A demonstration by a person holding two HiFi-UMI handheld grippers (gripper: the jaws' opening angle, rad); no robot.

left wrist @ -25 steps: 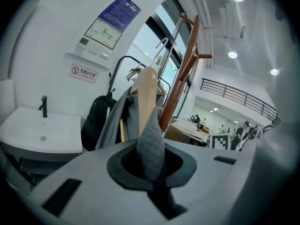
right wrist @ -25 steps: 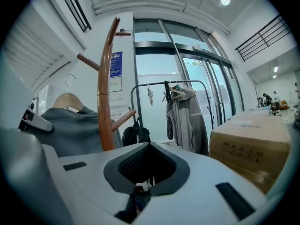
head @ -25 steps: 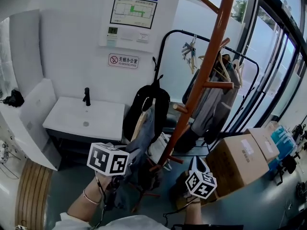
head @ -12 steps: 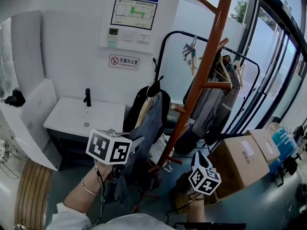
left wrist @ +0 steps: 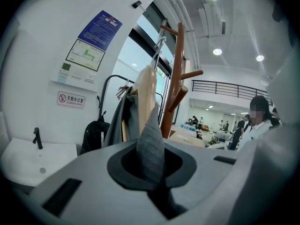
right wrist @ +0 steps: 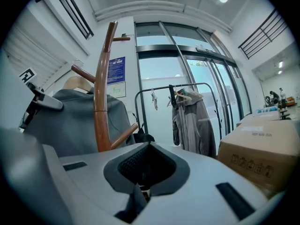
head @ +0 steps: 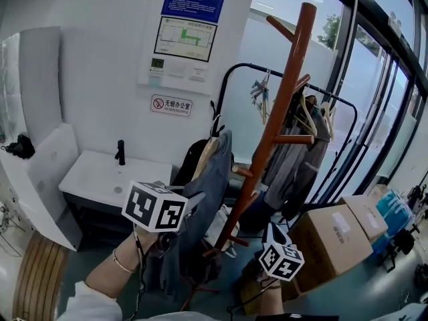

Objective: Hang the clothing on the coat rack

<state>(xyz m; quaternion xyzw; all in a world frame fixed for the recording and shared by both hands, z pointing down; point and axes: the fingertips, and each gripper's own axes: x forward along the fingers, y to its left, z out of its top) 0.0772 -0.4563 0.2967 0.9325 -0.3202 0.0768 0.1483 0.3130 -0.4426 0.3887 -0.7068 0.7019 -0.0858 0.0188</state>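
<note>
The coat rack (head: 284, 105) is seen as a round, smooth pole of reddish-brown wood, slightly tilted in the head view, with short rounded pegs angled upward from it. The clothing (head: 212, 172) is a slate-grey garment of fine, ribbed-looking weave, draped in long soft folds over a pale, flat wooden hanger (left wrist: 146, 97) topped by a thin metal hook (left wrist: 158, 48). It is held in the air just beside the pole, at the pole's 9 o'clock side in the head view, and there the hook is seen apart from the pole.

The left hand-held gripper (left wrist: 151, 172), shown at 7 o'clock in the head view, is clamped on a fold of the grey cloth, which rises out from between its jaws. The right hand-held gripper (right wrist: 143, 182) is found at 5 o'clock, low beside the foot of the pole; its jaws are drawn together, one mesh-textured pad (right wrist: 133, 165) is visible, and a small dark grey flap shows low at the gap, whose nature cannot be told.

Limp grey jackets (head: 291, 156) are seen at 3 o'clock of the pole. A matte brown cardboard box (head: 334, 236) lies at 4 o'clock of the frame. At 9 o'clock a glossy white basin surface (head: 100, 176) carries a slim black tap (head: 120, 152), and a black backpack (head: 190, 162) sits behind the garment.
</note>
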